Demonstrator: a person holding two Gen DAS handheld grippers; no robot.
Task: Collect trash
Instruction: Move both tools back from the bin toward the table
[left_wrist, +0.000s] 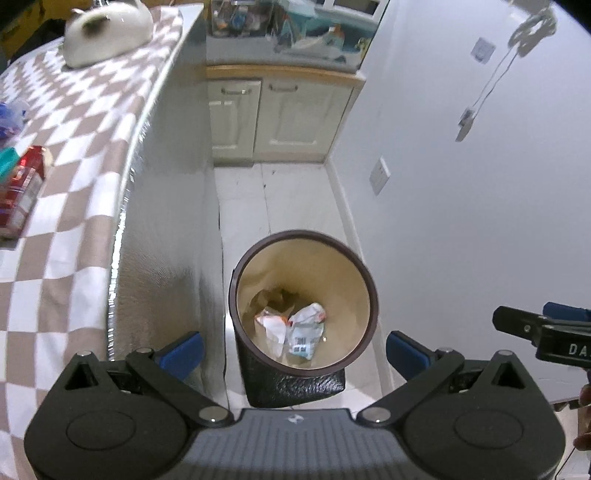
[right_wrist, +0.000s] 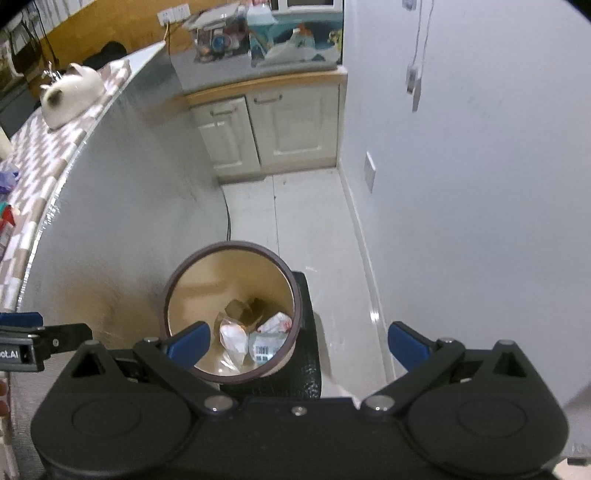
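A round dark bin (left_wrist: 354, 365) with a cream inside stands on the floor between the counter and the wall. Crumpled white wrappers (left_wrist: 291, 328) lie at its bottom; they also show in the right wrist view (right_wrist: 251, 339) inside the bin (right_wrist: 295, 295). My left gripper (left_wrist: 293, 350) is open and empty, held above the bin's mouth. My right gripper (right_wrist: 297, 341) is open and empty, above the bin's right rim. The right gripper's fingers show at the right edge of the left wrist view (left_wrist: 517, 321). The left gripper shows at the left edge of the right wrist view (right_wrist: 44, 339).
A checkered counter (left_wrist: 74, 166) with a white cat-shaped pot (left_wrist: 107, 29), red packets (left_wrist: 22, 184) and other items runs along the left. Cream cabinets (left_wrist: 280, 118) stand at the far end. A white wall (left_wrist: 480, 221) with sockets is on the right.
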